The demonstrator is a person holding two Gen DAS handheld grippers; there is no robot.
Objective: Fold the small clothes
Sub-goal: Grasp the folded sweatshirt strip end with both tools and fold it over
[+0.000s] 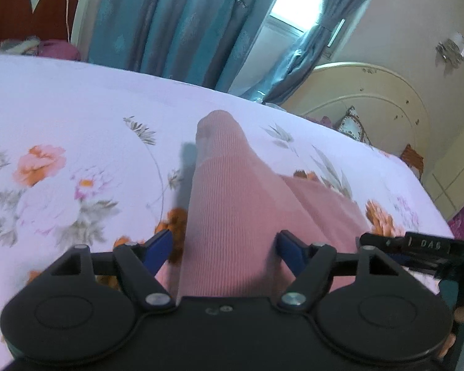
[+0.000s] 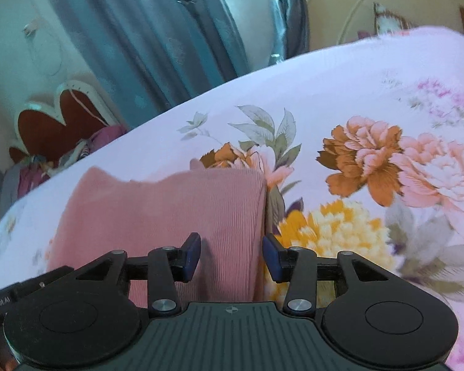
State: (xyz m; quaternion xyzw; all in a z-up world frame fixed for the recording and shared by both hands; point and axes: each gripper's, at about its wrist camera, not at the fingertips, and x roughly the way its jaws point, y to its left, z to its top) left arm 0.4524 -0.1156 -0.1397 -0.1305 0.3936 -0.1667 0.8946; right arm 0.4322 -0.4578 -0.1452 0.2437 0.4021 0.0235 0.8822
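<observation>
Reading "DAS" on right gripper (image 1: 430,244).

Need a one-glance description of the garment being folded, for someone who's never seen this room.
Start at the bed, covered by a white sheet printed with orange and pink flowers. On it, right ahead of both claws, lies the pink ribbed garment, with one long narrow part stretching away. It is the only plain, single-colour, ribbed fabric there; everything around it is flat floral print.

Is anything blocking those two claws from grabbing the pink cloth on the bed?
Nothing visible. The pink cloth lies flat on the bedsheet, directly under the open left claw and right claw; no other item sits on it.
</observation>
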